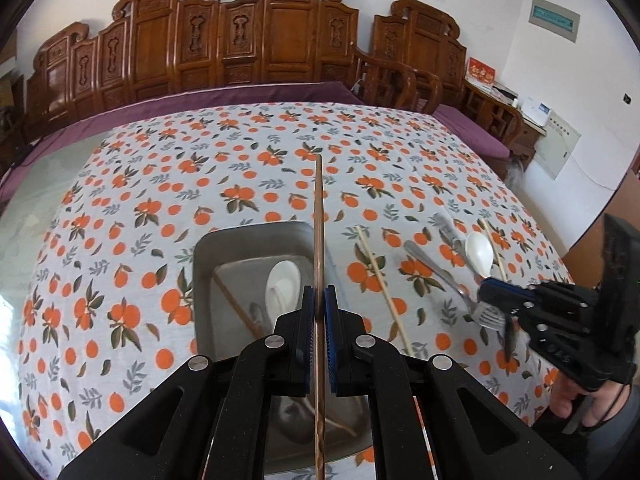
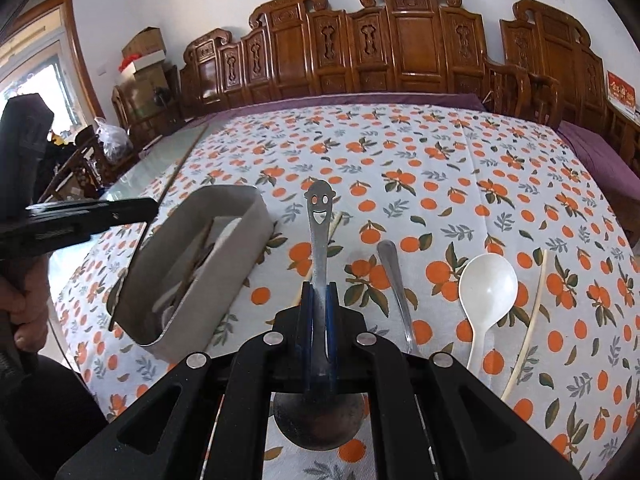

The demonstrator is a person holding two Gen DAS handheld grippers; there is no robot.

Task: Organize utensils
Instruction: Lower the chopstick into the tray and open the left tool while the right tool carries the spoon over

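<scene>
My left gripper (image 1: 319, 300) is shut on a dark wooden chopstick (image 1: 319, 216) and holds it above the metal tray (image 1: 240, 240). The tray holds a white spoon (image 1: 282, 286), a chopstick and other utensils. My right gripper (image 2: 319, 292) is shut on a metal spoon with a smiley-face handle (image 2: 318, 216), its bowl under the gripper. It shows at the right of the left wrist view (image 1: 490, 286). On the cloth lie a white spoon (image 2: 486, 292), a metal fork (image 2: 396, 276) and pale chopsticks (image 2: 528, 320). The tray (image 2: 240, 208) stands left of the right gripper.
The table has an orange-print cloth (image 1: 200, 168). A carved wooden bench (image 1: 248, 40) with a purple cushion runs along the far side. A side table (image 1: 520, 112) stands at the right. Another pale chopstick (image 1: 384, 292) lies right of the tray.
</scene>
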